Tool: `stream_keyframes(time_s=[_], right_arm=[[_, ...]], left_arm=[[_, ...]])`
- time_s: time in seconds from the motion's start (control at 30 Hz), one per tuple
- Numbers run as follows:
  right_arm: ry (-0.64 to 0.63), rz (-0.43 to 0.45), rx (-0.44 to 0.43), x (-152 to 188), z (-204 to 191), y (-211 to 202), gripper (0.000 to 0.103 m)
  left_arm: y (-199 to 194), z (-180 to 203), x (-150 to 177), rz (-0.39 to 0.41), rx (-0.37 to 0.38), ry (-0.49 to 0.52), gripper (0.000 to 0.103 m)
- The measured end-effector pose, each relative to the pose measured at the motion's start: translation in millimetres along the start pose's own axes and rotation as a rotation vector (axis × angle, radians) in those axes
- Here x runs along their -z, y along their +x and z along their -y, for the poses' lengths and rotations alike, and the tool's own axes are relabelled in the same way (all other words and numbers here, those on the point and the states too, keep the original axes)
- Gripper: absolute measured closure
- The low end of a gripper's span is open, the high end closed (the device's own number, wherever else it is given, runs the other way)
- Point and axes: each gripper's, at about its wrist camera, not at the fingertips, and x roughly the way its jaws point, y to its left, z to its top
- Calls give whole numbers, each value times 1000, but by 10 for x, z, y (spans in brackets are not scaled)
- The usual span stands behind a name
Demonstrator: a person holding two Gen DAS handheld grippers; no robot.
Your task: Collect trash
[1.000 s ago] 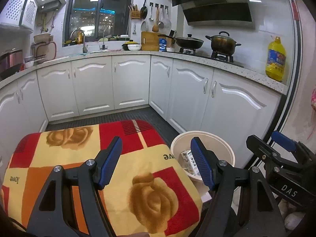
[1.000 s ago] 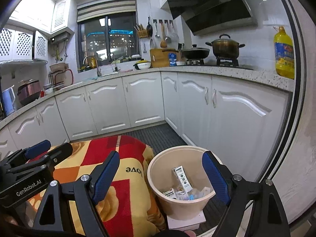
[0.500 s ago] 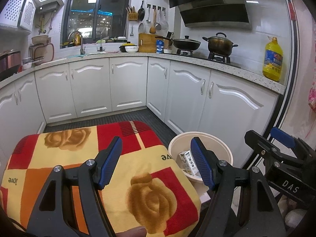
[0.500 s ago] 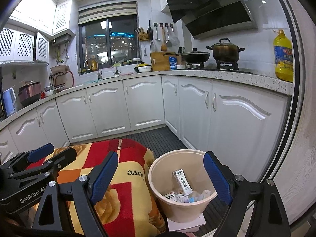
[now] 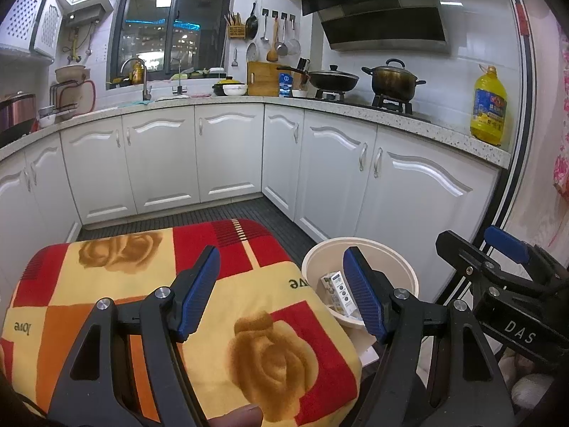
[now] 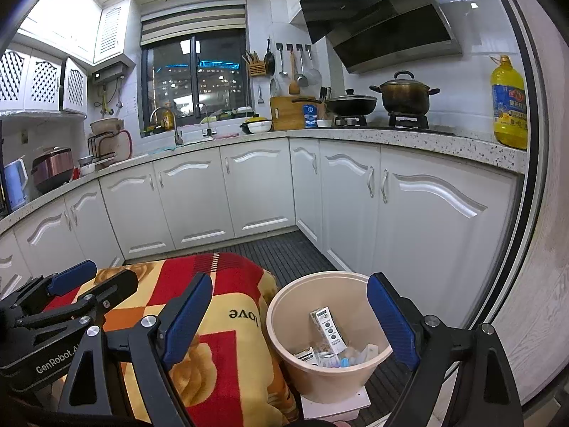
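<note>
A beige trash bin (image 6: pixel 295 359) stands on the dark floor beside a table draped in a red, yellow and orange rose-print cloth (image 5: pixel 142 284). Inside the bin lie a small white carton (image 6: pixel 329 327) and other wrappers and boxes (image 6: pixel 341 354). My right gripper (image 6: pixel 290 320) hovers over the bin, open, nothing between its blue pads. My left gripper (image 5: pixel 281 291) hangs over the cloth, also open and empty, with the bin (image 5: pixel 316 267) showing past its right finger. The carton (image 5: pixel 336 290) shows there too.
White kitchen cabinets (image 5: pixel 227 156) wrap around the floor, close behind the bin. On the counter stand a yellow oil bottle (image 5: pixel 489 106), pots (image 5: pixel 393 78) on a stove and a sink tap (image 5: pixel 142 78). A finger (image 5: pixel 238 416) shows at the bottom edge.
Both views have tilted up slightly, so the cloth and bin sit a little lower. Both grippers stay open and empty.
</note>
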Motion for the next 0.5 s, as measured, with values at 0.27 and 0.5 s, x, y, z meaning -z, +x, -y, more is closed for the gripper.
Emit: stream_keyframes(time_s=[0.27,0.5], right_arm=[[3,-8,0,9,-16,19,16],[3,-14,-1,9,-8,36,15]], left_arm=[[27,-1,11,-8,3,0,32],[52,-5,26,-15,8,2,32]])
